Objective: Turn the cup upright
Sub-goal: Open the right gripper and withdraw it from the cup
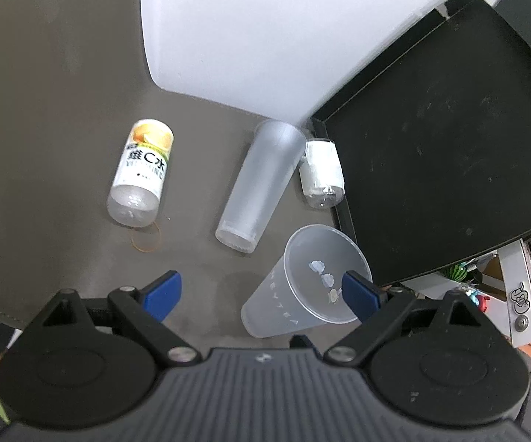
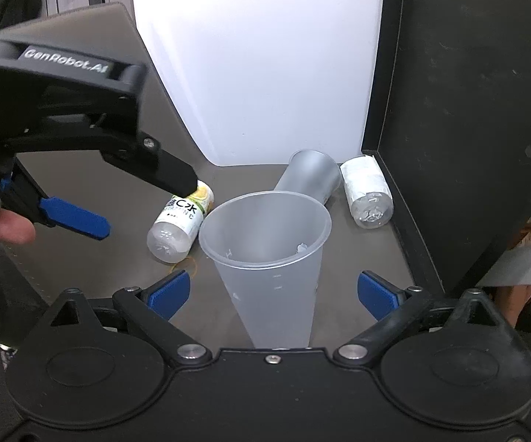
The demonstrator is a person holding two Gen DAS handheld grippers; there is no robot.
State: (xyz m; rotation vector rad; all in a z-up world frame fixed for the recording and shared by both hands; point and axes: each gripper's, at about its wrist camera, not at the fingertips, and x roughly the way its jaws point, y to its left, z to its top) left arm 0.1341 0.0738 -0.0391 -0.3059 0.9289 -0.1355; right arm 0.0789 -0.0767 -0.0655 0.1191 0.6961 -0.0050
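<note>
A translucent plastic cup (image 1: 302, 287) stands upright on the dark table with its mouth up; in the right wrist view it (image 2: 269, 250) stands between my right fingers. My right gripper (image 2: 273, 291) is open, its blue pads apart on either side of the cup and not touching it. My left gripper (image 1: 262, 293) is open above the table, its right pad over the cup's rim; it also shows in the right wrist view (image 2: 77, 217) at upper left. A second frosted cup (image 1: 258, 184) lies on its side behind.
A yellow-labelled bottle (image 1: 142, 173) and a white-wrapped bottle (image 1: 320, 173) lie on the table. A rubber band (image 1: 147, 239) lies by the yellow bottle. A black tray (image 1: 449, 140) is at right, a white wall panel (image 1: 265, 29) behind.
</note>
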